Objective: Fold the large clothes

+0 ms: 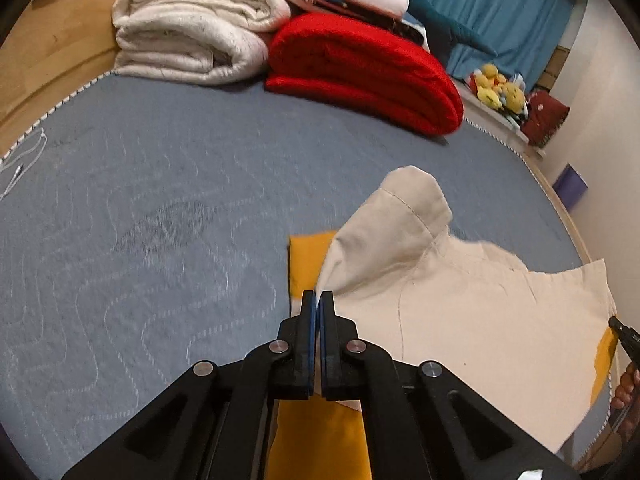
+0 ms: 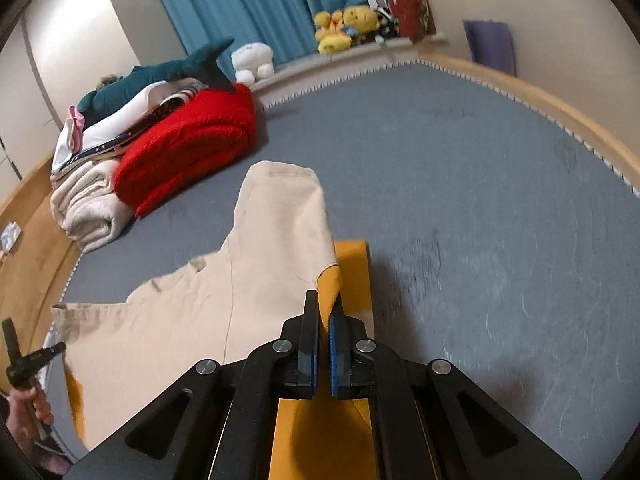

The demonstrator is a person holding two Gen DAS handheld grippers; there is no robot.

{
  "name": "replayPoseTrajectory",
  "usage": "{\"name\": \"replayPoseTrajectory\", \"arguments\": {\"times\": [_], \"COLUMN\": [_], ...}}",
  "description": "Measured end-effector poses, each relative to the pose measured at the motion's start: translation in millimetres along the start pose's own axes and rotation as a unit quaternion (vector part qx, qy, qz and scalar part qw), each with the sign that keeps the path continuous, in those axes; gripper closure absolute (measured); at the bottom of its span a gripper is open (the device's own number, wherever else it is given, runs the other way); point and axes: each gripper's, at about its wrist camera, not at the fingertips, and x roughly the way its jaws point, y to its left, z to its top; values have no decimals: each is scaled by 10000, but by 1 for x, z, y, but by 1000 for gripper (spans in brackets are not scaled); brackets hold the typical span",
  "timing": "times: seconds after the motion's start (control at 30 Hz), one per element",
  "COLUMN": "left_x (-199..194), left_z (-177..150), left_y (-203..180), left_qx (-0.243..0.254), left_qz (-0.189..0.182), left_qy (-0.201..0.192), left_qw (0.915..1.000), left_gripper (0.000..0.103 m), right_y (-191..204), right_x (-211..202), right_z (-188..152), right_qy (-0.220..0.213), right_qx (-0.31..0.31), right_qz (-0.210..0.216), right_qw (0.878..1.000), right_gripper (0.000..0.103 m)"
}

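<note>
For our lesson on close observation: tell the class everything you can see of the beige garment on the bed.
The beige garment looks like a woven cotton top with stitched seams and a mustard-yellow inner side. It lies partly spread on the grey quilted bed cover, with one end bunched and lifted. The left gripper and the right gripper each have their jaws shut on an edge of it, holding it up off the bed.

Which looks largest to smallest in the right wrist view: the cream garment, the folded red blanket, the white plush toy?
1. Cream garment, though its nearness to the camera inflates it.
2. Folded red blanket.
3. White plush toy, farthest away, so its true size is unsure.
</note>
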Motion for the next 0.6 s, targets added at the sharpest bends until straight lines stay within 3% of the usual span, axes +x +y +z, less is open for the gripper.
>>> {"name": "replayPoseTrajectory", "arguments": {"times": [0.1,0.23,0.37,0.47,0.6], "left_x": [12,56,95,104,101], "left_z": [9,9,3,6,21], "left_y": [1,9,16,11,14], "left_qx": [-70,-199,-228,-83,-250], "left_qz": [91,297,392,479,459], "left_qy": [-103,267,633,599,310], "left_qw": [9999,9990,9970,9970,9982], "left_gripper": [103,103,103,103,103], "right_y": [4,5,-4,-11,-4], "right_x": [15,48,100,135,134], "right_z": [9,17,11,3,25], "right_qy": [-55,69,700,1106,637], "right_qx": [-19,61,39,48,136], "right_qz": [-128,-320,-717,-953,-940], "right_qw": [9999,9994,9950,9893,9934], "right_gripper": [99,99,99,99,100]}}
